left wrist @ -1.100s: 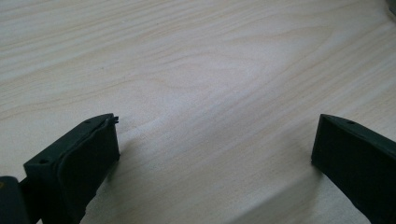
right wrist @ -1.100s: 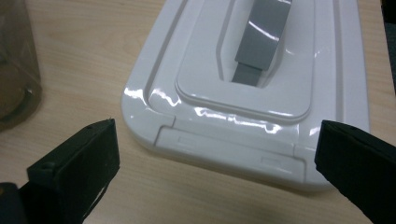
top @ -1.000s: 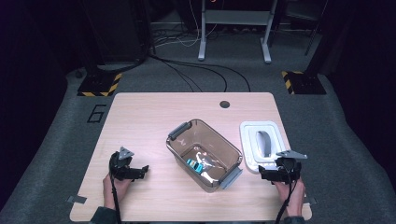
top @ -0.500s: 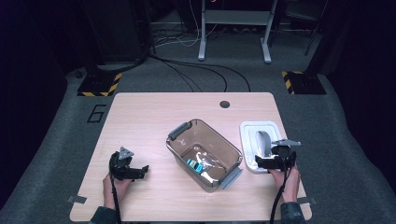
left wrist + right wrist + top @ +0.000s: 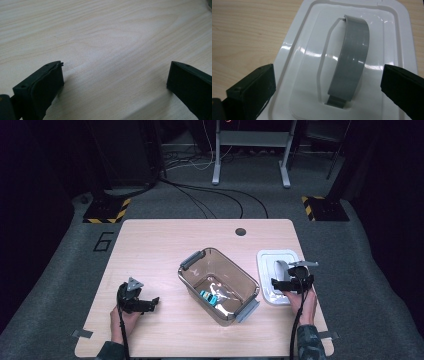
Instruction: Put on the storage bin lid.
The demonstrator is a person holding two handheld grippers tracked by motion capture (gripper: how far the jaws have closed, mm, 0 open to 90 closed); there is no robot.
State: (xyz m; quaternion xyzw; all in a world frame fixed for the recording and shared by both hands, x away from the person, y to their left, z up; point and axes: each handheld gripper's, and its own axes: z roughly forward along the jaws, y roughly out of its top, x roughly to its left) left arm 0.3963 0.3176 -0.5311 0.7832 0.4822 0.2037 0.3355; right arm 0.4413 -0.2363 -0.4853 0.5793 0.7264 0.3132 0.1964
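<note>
A clear brown bin [image 5: 235, 265] with grey latches stands mid-table, and a small teal and white object [image 5: 209, 297] lies inside it. To its right a white lid [image 5: 276, 257] with a grey handle [image 5: 281, 268] rests flat on the table. My right gripper [image 5: 276, 284] hovers over the lid's near end, open. In the right gripper view the jaws stand wide apart on either side of the grey handle [image 5: 352, 62] of the lid [image 5: 309, 50], touching nothing. My left gripper [image 5: 150, 302] is open low over bare wood, left of the bin; my left gripper [image 5: 115, 82] has nothing between its jaws.
The wooden table [image 5: 165, 245] has a round grommet hole [image 5: 240, 231] near its far edge. Beyond it are grey carpet, cables [image 5: 210, 195] and yellow-black striped blocks [image 5: 105, 210]. The person's forearms come in at the table's near edge.
My right gripper has moved away from the person and slightly left, coming over the white lid's near end. The left gripper has stayed put.
</note>
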